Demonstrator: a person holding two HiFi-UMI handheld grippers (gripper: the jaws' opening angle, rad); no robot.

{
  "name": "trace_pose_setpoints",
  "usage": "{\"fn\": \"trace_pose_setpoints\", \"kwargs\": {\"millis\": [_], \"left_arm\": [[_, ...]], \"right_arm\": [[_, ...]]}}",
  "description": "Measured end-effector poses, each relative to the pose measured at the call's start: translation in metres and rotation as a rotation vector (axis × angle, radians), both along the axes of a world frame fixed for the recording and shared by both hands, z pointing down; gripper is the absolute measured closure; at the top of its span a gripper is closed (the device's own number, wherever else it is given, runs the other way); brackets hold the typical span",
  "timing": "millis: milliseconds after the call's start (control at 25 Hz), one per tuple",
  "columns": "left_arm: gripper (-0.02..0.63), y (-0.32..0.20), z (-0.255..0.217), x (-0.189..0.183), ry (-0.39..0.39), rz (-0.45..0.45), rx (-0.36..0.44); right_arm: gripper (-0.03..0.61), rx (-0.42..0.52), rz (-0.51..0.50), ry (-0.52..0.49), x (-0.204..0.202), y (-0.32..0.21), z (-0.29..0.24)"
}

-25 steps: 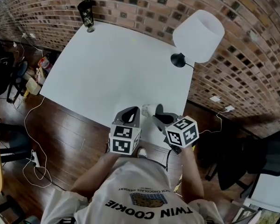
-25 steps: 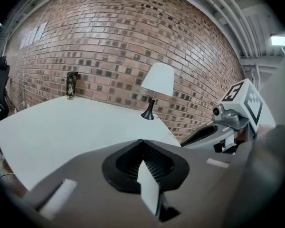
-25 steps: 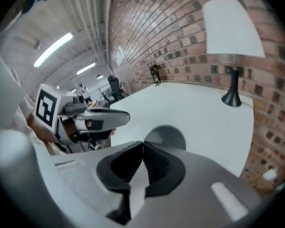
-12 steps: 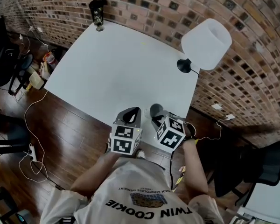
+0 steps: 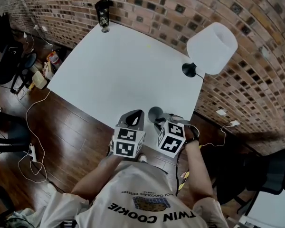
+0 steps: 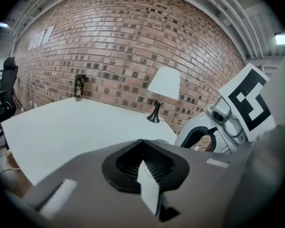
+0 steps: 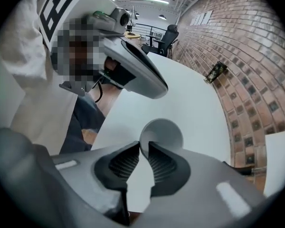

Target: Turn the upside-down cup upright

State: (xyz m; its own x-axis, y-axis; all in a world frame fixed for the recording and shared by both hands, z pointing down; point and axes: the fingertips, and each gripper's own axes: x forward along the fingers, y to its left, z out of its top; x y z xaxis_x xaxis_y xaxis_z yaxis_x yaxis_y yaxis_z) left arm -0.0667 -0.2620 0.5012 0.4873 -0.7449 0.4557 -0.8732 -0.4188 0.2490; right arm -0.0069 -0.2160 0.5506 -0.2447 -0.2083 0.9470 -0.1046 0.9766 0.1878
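The left gripper (image 5: 134, 117) sits just left of the cup (image 5: 156, 112), a little nearer the person, its jaws pressed together with nothing between them. The right gripper (image 5: 158, 121) reaches the cup from the near right side, its jaws narrowed onto the cup's wall and pinching its rim. The cup is at the near edge of the white table (image 5: 118, 75), with floor just behind it toward the person. From above its round mouth shows dark. Whether it rests on the tabletop or is lifted off it cannot be told.

Beyond the cup the tabletop lies open, all the way left and far. The lamp (image 5: 211, 42) stands beyond the cup to the right, its black base by the table's right edge. A dark can (image 5: 103, 14) stands well beyond the cup to the left, at the far corner by the brick wall (image 5: 180, 4).

Counted: two grippers, one cup, one lamp, one can.
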Motion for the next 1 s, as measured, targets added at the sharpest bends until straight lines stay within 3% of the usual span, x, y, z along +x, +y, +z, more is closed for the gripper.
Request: {"fn": "trace_pose_setpoints", "kwargs": {"millis": [160,440,640,800,1000], "left_arm": [[0.611,0.001,-0.003,0.000,-0.011,-0.027,0.006],[0.611,0.016,-0.013,0.000,-0.041,-0.110,0.029],[0.611,0.039,-0.025,0.013,-0.066,-0.161,0.051],[0.611,0.059,-0.037,0.021,-0.087,-0.203,0.071],[0.611,0.092,-0.049,0.027,-0.114,-0.220,0.084]], "right_arm": [[0.463,0.010,-0.012,-0.033,0.001,-0.001,-0.001],[0.460,0.080,-0.009,-0.152,0.008,0.003,-0.021],[0.460,0.156,0.048,-0.322,0.022,0.013,-0.047],[0.490,0.174,0.117,-0.468,0.033,0.028,-0.066],[0.574,0.161,0.278,-0.641,0.040,0.047,-0.081]]}}
